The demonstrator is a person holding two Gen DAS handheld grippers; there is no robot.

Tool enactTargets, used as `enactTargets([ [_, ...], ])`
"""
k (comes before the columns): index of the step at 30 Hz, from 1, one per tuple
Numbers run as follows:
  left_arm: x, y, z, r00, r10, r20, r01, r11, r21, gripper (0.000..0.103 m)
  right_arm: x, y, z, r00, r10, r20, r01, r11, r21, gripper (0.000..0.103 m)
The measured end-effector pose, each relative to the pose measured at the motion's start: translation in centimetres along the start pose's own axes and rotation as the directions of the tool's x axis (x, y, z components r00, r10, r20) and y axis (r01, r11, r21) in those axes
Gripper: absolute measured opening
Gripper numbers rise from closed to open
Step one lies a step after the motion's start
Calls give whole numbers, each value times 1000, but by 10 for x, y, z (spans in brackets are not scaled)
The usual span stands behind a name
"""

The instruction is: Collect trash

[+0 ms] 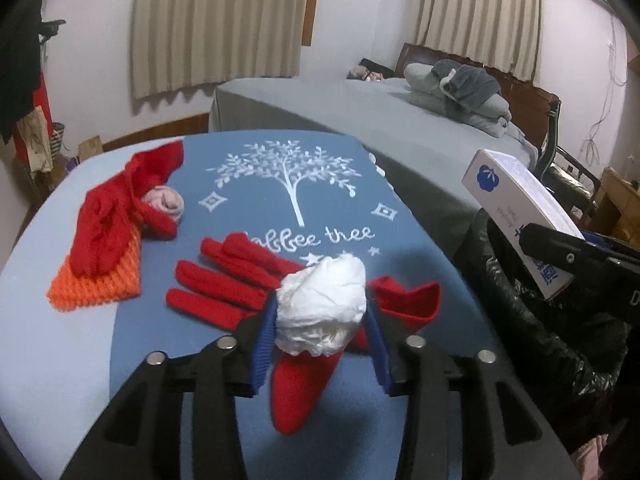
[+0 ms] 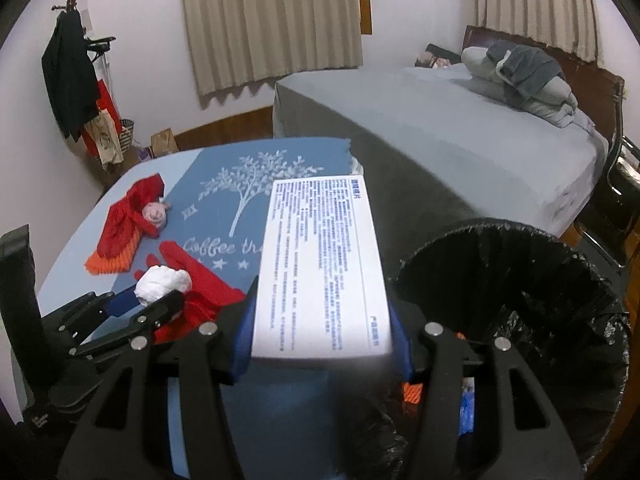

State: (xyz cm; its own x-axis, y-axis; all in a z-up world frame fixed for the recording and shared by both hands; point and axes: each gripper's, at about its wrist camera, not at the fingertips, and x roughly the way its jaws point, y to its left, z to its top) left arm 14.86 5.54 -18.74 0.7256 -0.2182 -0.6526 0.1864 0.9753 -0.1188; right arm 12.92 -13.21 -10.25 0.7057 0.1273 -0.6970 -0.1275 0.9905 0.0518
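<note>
A crumpled white tissue wad lies on a red glove on the blue tree-print cloth. My left gripper is open around the wad, its blue pads close on either side without visibly squeezing it. From the right wrist view the wad shows behind the left gripper. My right gripper is shut on a white box with blue print, held in the air near the table's right edge. The same box appears at the right of the left wrist view.
A bin lined with a black bag stands right of the table, some litter inside. Another red glove, an orange knit piece and a pink bundle lie at the left. A grey bed is behind.
</note>
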Motion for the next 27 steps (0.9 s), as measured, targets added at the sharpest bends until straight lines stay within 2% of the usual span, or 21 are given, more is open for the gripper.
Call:
enactTargets([
  [3, -7, 0, 2, 1000, -7, 10, 7, 1000, -4, 65, 4, 0, -1, 1000, 2, -9, -2, 1000, 2, 53],
  [6, -13, 1, 4, 1000, -8, 20, 8, 1000, -1, 72, 6, -1, -1, 1000, 2, -13, -2, 1000, 4, 53],
  [14, -20, 7, -11, 1000, -5, -5, 5, 1000, -11, 72, 9, -3, -2, 1000, 5, -23, -5, 1000, 3, 54],
  [19, -31, -2, -21, 1000, -15, 1, 15, 1000, 2, 72, 10, -6, -2, 1000, 1, -28, -1, 1000, 9, 54],
  [25, -33, -17, -31, 999, -43, -29, 44, 999, 30, 72, 9, -9, -1, 1000, -1, -21, 1, 1000, 15, 54],
  [27, -32, -23, -35, 998, -55, -42, 57, 998, 38, 67, 8, -10, 0, 1000, -1, -19, 1, 1000, 16, 54],
])
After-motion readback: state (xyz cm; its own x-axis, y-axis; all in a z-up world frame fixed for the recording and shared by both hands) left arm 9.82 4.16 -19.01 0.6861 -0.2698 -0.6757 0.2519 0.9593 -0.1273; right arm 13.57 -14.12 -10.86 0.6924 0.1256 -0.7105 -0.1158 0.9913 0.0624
